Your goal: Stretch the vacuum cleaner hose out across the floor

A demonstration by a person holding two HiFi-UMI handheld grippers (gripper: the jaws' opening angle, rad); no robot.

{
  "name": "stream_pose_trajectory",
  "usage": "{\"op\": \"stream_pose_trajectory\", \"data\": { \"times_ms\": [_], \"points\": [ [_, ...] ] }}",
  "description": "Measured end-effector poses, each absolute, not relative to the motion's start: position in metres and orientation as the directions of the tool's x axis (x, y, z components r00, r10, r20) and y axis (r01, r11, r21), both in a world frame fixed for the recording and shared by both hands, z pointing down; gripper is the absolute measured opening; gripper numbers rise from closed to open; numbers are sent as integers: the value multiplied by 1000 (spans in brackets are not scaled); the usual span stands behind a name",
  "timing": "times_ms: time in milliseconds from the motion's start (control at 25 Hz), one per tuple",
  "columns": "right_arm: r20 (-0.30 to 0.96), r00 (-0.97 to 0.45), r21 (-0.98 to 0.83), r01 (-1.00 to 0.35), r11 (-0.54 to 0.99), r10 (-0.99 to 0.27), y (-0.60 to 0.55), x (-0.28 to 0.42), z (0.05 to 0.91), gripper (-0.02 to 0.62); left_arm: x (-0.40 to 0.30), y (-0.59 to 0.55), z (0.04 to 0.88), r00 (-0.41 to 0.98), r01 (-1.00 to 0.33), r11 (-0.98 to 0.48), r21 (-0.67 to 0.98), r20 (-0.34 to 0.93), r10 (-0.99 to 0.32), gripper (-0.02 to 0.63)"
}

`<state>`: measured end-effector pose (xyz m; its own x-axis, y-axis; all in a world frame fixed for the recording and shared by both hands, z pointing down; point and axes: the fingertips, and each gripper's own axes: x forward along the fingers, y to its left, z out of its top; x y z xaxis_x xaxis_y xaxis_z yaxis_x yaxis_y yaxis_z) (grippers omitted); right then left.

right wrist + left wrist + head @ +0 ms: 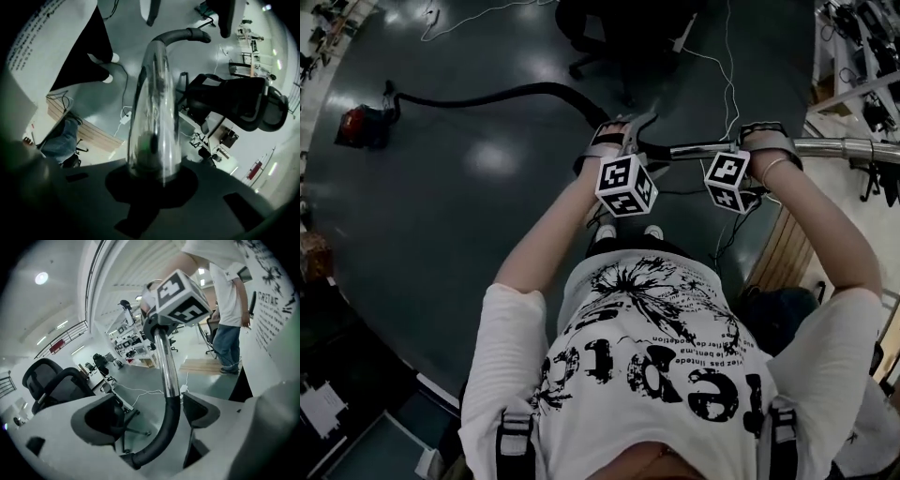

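A red vacuum cleaner (pixel 362 127) sits on the dark floor at the far left. Its black hose (pixel 506 93) runs right in a shallow arc to the curved black handle bend (pixel 164 432), which continues into a chrome tube (pixel 839 148). My left gripper (pixel 150 416) is open, jaws spread wide; the bend passes between them, close to the right pad (pixel 201 411) with a gap to the left pad. My right gripper (pixel 152 180) is shut on the chrome tube (pixel 154 112) further along. Both marker cubes show in the head view, side by side in front of my chest.
A black office chair (pixel 614 37) stands beyond the hose at the top. A white cable (pixel 728 80) trails over the floor. A wooden platform (pixel 783 248) lies at my right, with benches and equipment (pixel 862 56) behind it. Another person in jeans (pixel 228 336) stands nearby.
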<state>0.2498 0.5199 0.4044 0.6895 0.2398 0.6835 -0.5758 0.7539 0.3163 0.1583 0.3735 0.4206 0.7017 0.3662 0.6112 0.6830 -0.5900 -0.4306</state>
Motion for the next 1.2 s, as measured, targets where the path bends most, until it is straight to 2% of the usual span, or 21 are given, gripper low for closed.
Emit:
{"op": "stream_pose_trajectory", "data": {
  "times_ms": [120,240,360,440,520,560,600,640,680,760,840,960,1080,1200],
  "points": [
    [610,769,387,-501,774,193,537,262,387,40,184,396,430,644,736,-554,-388,652,400,448],
    [525,848,493,-369,788,69,535,269,364,41,192,432,445,512,843,-426,-329,735,446,448],
    [352,926,603,-115,789,-134,523,273,334,45,191,474,447,343,930,-312,-196,772,535,446],
    [242,933,623,60,780,-265,521,275,317,48,192,502,439,235,956,-285,-63,746,623,446],
    [185,918,618,169,768,-351,527,275,309,52,199,523,430,173,958,-283,48,692,701,445],
    [166,910,611,208,764,-380,532,274,307,54,202,532,426,157,956,-281,82,668,728,403],
    [148,901,601,244,761,-407,537,272,305,55,203,540,425,142,958,-269,102,649,748,297],
    [131,891,589,282,757,-434,542,269,304,60,201,549,425,123,963,-246,109,636,762,247],
    [117,877,576,322,751,-466,546,266,304,64,198,559,426,101,970,-217,110,629,771,160],
    [111,833,552,401,731,-541,554,256,306,75,188,577,432,40,978,-159,137,621,783,150],
    [127,792,536,451,714,-597,562,243,313,87,173,592,440,-51,976,-88,197,608,792,150],
    [160,777,540,447,713,-609,578,232,327,89,156,611,452,-134,964,-36,262,603,786,147],
    [175,772,565,430,704,-611,595,231,334,91,154,627,458,-111,958,-82,275,619,777,144],
    [160,786,615,394,683,-597,606,234,331,119,163,638,462,-6,959,-183,216,664,748,141]
  ]
}}
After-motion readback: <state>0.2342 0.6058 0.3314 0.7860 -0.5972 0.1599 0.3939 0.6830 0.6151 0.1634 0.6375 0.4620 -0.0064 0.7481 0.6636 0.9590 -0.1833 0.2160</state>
